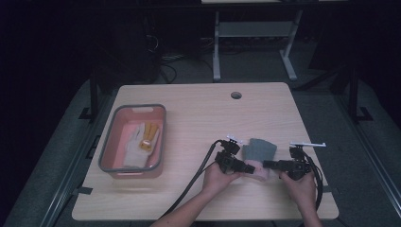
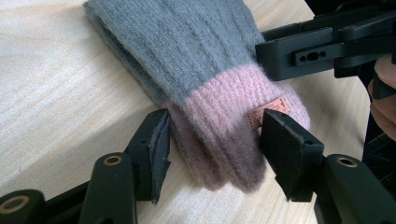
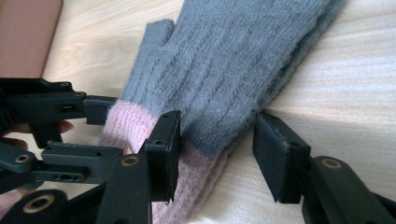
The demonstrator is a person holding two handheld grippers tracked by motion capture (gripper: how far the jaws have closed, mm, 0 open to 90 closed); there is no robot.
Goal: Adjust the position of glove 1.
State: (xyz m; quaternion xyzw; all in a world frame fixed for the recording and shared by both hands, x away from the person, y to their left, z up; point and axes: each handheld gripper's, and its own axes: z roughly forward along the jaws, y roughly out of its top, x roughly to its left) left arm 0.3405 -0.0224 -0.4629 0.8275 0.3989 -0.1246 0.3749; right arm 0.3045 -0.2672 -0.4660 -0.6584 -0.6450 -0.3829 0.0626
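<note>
Worktop [image 1: 189,118]: pale wood, filling the middle of the high view; a round hole [image 1: 236,95] sits near its far edge; dark floor all round it.
Tub [image 1: 115,168]: pink with a grey rim, standing on the left part of the worktop, well apart from both hands; inside lies a pale glove [image 1: 135,146] with a yellow-orange one [image 1: 149,137] beside it, though the high view is too small to tell whether they touch.
Knitted glove [image 1: 258,153]: here's the one in play; grey body, pink cuff, lying flat on the worktop near the front edge, between the two grippers; cuff towards the person, grey part pointing away; a small tan label [image 2: 267,111] shows on the cuff in the left gripper view.
Left gripper [image 2: 215,140]: held low at the cuff; its fingers [image 2: 156,151] stand either side of the pink cuff, one just beside the left edge of the knit, the other right up against the label side; they're parted, and I can't quite say whether the pads press the wool or merely brush it.
Right gripper [image 3: 217,147]: coming in from the other side; its fingers [image 3: 275,154] straddle the edge of the glove where grey meets pink; one lies over the knit, the other stands clear of it on bare wood; parted, nothing clamped.
Hands: left hand [image 1: 217,177] and right hand [image 1: 298,184] reach in from the bottom of the high view, a black cable [image 1: 189,187] trailing from the left gripper towards the front edge.
</note>
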